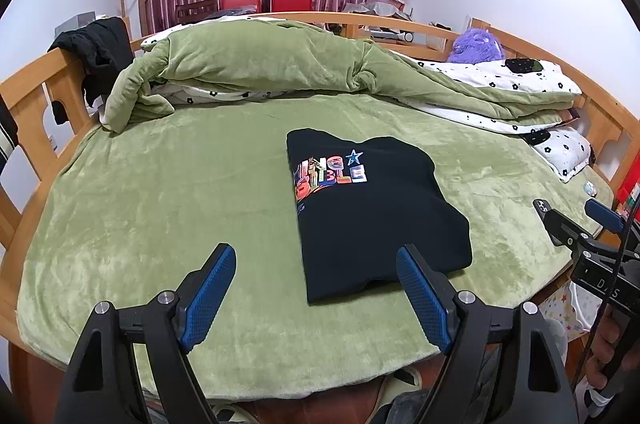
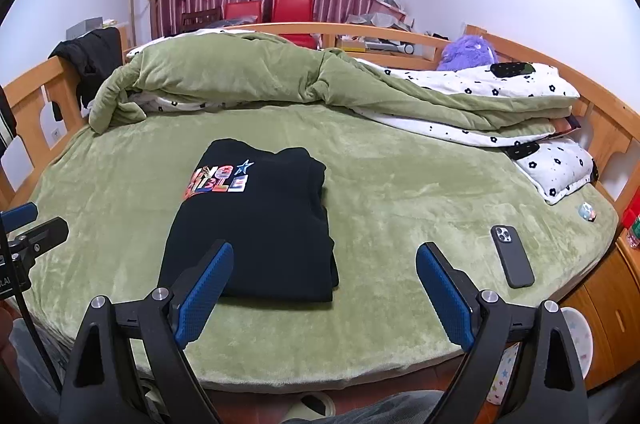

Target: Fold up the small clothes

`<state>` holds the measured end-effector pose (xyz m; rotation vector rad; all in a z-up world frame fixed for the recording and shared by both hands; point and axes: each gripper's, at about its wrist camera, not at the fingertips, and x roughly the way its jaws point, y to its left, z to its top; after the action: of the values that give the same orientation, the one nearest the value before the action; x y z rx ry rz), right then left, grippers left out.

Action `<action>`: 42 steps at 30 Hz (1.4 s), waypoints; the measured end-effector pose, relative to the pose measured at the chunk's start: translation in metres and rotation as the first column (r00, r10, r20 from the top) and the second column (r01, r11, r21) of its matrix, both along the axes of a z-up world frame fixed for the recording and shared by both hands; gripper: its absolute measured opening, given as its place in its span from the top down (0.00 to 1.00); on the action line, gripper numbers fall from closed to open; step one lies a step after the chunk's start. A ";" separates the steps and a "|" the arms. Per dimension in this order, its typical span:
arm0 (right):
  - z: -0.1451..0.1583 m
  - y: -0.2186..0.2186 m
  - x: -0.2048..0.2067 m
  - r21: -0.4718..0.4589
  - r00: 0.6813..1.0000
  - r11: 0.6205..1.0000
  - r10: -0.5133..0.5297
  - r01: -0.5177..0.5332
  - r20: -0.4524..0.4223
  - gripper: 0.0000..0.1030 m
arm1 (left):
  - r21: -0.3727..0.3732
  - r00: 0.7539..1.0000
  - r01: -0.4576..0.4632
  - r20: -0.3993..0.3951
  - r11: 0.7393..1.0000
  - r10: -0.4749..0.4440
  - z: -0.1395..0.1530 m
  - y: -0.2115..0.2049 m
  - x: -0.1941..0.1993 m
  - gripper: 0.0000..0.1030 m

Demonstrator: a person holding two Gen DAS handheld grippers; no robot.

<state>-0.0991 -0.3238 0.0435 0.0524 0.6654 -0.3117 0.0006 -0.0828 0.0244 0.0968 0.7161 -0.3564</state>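
Left wrist view: the left tool (image 1: 316,288) was seen spread wide, nothing between its pads, held above the near edge of the bed (image 1: 160,184). The black shirt (image 1: 376,216) lay already folded into a compact rectangle, print upward, toward the near edge, right of centre. The right tool (image 1: 576,224) was glimpsed at the right edge.

Right wrist view: the right tool (image 2: 324,288) was likewise released and empty. The shirt (image 2: 260,224) lay left of it; a phone (image 2: 512,256) lay near the bed's near right corner, apart from the shirt. Judged: folding nearly complete. Any final smoothing is best done with light, even presses along the edges, so the layers are not dragged out of line.
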 end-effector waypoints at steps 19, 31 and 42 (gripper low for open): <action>0.001 0.005 -0.019 0.024 1.000 1.000 -0.001 0.001 0.001 0.11 | 0.000 1.000 -0.009 0.006 1.000 0.009 0.004 0.002 -0.012 0.21; 0.006 0.002 -0.019 0.040 1.000 0.999 -0.007 0.007 0.002 0.11 | 0.000 1.000 -0.009 0.008 1.000 0.009 0.005 0.005 -0.016 0.21; 0.007 0.001 -0.023 0.043 1.000 0.999 -0.010 0.010 0.001 0.11 | -0.001 1.000 -0.008 0.010 1.000 0.008 0.005 0.005 -0.016 0.21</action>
<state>-0.1219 -0.3227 0.0508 0.0969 0.6711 -0.3067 -0.0151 -0.0778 0.0294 0.0948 0.7068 -0.3478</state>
